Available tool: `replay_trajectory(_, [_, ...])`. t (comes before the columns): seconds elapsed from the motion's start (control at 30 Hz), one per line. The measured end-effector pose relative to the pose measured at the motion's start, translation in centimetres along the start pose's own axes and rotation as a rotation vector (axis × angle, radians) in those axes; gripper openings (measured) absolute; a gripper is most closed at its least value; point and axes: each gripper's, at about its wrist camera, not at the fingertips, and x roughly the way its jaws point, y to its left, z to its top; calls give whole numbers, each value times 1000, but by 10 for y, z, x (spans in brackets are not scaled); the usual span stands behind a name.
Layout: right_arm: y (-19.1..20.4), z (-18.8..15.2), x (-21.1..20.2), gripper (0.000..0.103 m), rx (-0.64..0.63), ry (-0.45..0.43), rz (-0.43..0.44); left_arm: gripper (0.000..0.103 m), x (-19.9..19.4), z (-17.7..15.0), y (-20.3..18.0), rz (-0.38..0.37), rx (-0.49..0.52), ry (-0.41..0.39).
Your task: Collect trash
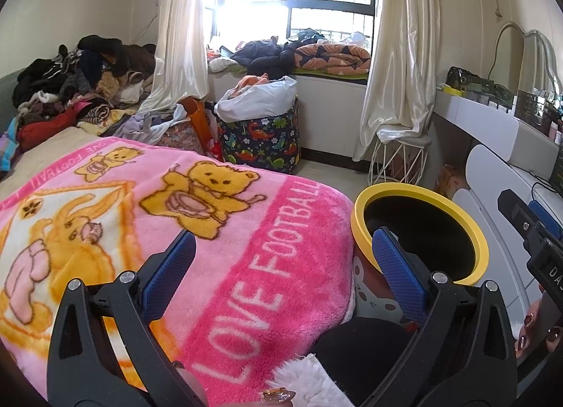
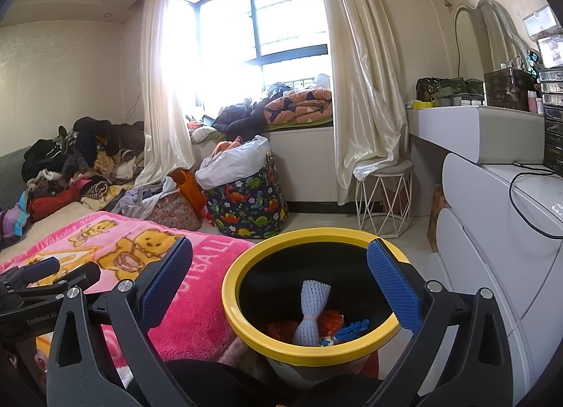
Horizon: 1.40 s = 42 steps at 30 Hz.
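Observation:
A yellow-rimmed trash bin (image 2: 246,322) stands beside the bed, right below my right gripper (image 2: 281,273), which is open and empty above its mouth. Inside lie a white foam net sleeve (image 2: 311,312), red scraps (image 2: 330,322) and a blue scrap (image 2: 352,328). My left gripper (image 1: 285,259) is open and empty over the pink bear blanket (image 1: 197,231); the bin (image 1: 362,217) shows to its right. A small crumpled scrap (image 1: 92,231) lies on the blanket at the left. The right gripper shows at the right edge of the left wrist view (image 1: 535,231).
A dinosaur-print laundry basket (image 2: 246,203) stands on the floor past the bed. A clothes pile (image 1: 77,90) covers the bed's far end. A white wire stool (image 2: 383,196) and white dresser (image 2: 492,231) stand at the right. Curtains frame the window seat.

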Motion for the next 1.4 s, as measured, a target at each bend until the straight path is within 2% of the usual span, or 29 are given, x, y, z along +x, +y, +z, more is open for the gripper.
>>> replay_trajectory(0.77, [1,4,-2,97,-1,-4,6,92,1,5,-1,4,-20,13])
replay_trajectory(0.83, [2,7,-2,97,2,-2,13,92,3,4,2,21,-33,19])
replay_trajectory(0.93, [8,12,0,97,0,-2,47,92,5,8,14,84,-64,34])
replay_trajectory(1.03, [25,21,6,97,-20,12,112,92,3,7,42,139,-121,49])
replay_trajectory(1.1, [47,26,11,97,-47,29,190,92,2,5,70,182,-183,72])
replay_trajectory(1.17, [83,32,18,97,-99,62,310,92,-2,-2,109,258,-257,101])
replay_trajectory(1.3, [190,34,34,97,-239,200,602,92,-30,-25,209,514,-403,126])
replay_trajectory(1.37, [262,23,41,97,-309,324,785,92,-53,-46,272,694,-497,159])
replay_trajectory(1.4, [301,11,43,97,-361,401,853,92,-62,-55,292,753,-527,173])
